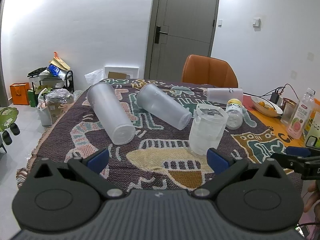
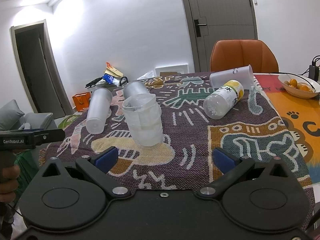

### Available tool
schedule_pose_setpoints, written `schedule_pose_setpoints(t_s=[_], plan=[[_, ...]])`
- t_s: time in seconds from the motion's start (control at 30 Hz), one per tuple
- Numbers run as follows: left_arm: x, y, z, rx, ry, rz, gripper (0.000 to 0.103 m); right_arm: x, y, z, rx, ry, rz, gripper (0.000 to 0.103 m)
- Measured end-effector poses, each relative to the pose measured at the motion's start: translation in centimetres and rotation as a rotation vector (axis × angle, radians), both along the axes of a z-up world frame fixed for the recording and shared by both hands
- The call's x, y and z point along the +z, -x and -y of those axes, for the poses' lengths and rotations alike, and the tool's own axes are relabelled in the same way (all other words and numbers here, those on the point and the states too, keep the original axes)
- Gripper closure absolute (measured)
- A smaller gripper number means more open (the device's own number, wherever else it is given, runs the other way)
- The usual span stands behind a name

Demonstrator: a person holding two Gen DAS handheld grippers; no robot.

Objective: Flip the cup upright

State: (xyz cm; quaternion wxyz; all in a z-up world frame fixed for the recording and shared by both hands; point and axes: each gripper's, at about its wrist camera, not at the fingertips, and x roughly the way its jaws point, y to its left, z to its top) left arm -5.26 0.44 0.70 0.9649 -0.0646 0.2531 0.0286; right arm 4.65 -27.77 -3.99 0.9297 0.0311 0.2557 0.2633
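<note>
Both the left gripper (image 1: 158, 160) and the right gripper (image 2: 165, 160) gape wide, holding nothing. Mid-frame, one taped cup (image 1: 208, 129) stands upright; two frosted cups (image 1: 112, 112) (image 1: 164, 106) at centre-left and another (image 1: 225, 94) upper right lie toppled, so most work remains, I'd say.

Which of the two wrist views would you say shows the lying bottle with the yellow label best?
The right wrist view: the bottle lies unobstructed, base toward the camera. In the left wrist view, the upright cup partly hides it.
</note>
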Motion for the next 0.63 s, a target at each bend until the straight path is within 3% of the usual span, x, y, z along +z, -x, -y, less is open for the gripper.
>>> schedule_pose_setpoints(t_s=[0.63], plan=[[0.25, 0.34, 0.16, -0.020, -0.001, 0.005, 0.000, -0.22, 0.01, -0.22, 0.007, 0.007, -0.008, 0.000]])
